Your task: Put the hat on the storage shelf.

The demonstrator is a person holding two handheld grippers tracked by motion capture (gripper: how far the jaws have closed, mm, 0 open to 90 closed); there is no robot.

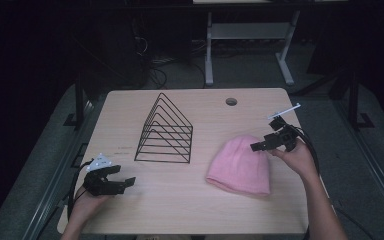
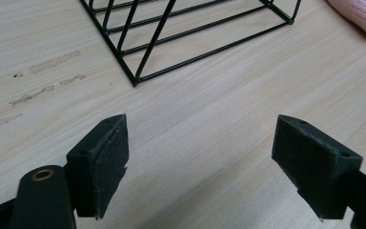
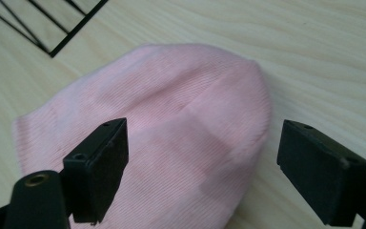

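Gaping right gripper (image 3: 202, 167) over beanie (image 3: 171, 124) edge, seemingly.

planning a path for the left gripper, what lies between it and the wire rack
Nothing: in the left gripper view, bare wooden table separates the open left gripper from the wire rack.

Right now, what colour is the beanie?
Pink, plain ribbed knit beanie; clearest in the right gripper view.

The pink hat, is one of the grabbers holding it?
No, nothing is held. The right gripper hangs open over the pink hat, its jaws spread wide. The left gripper is open too, over bare table near the wire rack.
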